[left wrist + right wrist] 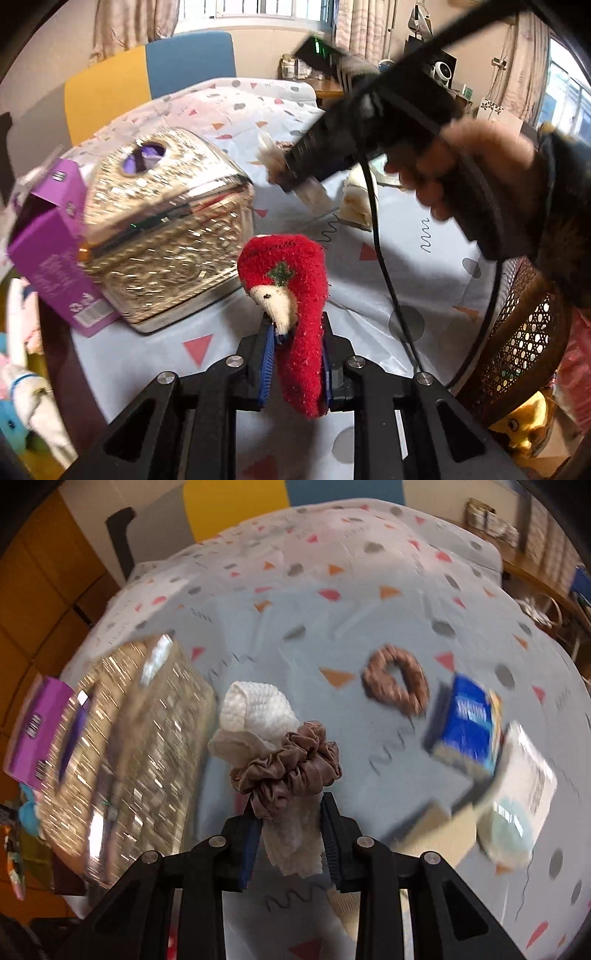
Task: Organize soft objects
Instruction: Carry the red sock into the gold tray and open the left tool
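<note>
My left gripper (295,365) is shut on a red fuzzy sock (299,280) with a white toe, which stands up between the blue pads above the table. In the right wrist view, my right gripper (290,834) is shut on a white waffle cloth (258,709) with a brown satin scrunchie (291,764) bunched around it. The left wrist view shows that right gripper (299,173), blurred, held by a hand (461,166) over the middle of the table. A second brown scrunchie (395,679) lies flat on the patterned tablecloth (295,602).
A gold embossed tissue box (166,225) stands on the left with an open purple carton (48,243) leaning on it. A blue packet (469,723) and a white packet (524,786) lie on the right. A wicker chair (517,332) stands by the table edge, with plush toys (22,398) below.
</note>
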Demonstrator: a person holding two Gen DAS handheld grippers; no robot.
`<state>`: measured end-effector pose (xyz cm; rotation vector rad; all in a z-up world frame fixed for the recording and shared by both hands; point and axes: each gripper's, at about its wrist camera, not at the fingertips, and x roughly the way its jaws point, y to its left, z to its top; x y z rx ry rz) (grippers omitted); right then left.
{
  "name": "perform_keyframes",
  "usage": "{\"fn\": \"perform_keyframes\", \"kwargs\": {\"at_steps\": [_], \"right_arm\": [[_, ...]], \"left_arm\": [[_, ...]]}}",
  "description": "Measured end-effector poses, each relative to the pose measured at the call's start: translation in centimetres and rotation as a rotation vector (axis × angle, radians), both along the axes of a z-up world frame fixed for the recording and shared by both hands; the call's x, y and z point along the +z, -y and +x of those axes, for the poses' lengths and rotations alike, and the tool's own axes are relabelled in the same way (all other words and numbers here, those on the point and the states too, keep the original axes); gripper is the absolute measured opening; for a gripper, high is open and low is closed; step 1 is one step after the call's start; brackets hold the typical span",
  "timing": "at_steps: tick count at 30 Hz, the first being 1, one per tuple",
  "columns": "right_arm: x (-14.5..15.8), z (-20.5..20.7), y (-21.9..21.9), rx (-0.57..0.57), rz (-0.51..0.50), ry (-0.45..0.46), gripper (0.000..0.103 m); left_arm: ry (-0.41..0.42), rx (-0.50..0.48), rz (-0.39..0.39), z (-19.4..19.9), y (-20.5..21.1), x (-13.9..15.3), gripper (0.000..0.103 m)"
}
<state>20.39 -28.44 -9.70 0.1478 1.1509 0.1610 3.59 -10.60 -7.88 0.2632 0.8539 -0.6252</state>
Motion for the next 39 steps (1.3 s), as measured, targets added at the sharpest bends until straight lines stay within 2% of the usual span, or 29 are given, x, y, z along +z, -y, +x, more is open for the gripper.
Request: {"fn": "perform_keyframes", "kwargs": {"at_steps": [7,11,21,29,34,39], "right_arm": [[-2.4,0.2,-0.3,-0.031,-0.11,-0.048,0.03],[-2.8,0.4,0.0,-0.043,-0.102,-0.054,0.031],[-3.0,0.4,0.5,-0.053,-0.095,-0.056,0.031],[-3.2,-0.1,-0.2,-0.046,-0.108,-0.049,0.032],[-3.1,-0.5,-1.1,-0.026,-0.135,-0.041,0.032],[-3.1,-0.5,-1.6,-0.019,-0.14,-0.04,0.033]], "left_arm": [[0.045,0.034,-0.008,-0.7,-1.0,1.7,0.021],[0.064,0.041,-0.015,-0.8,-1.2,2.6,0.021],[0.148,0.068,-0.054,-0.3,-1.7,7.0,0.021],[0.167,0.083,-0.059,3.6,-0.2,9.7,0.021],[0.217,0.153,-0.04,6.6,-0.5,11.4,0.021],[0.252,0.256,-0.028,8.7,-3.0,12.4,0.021]]}}
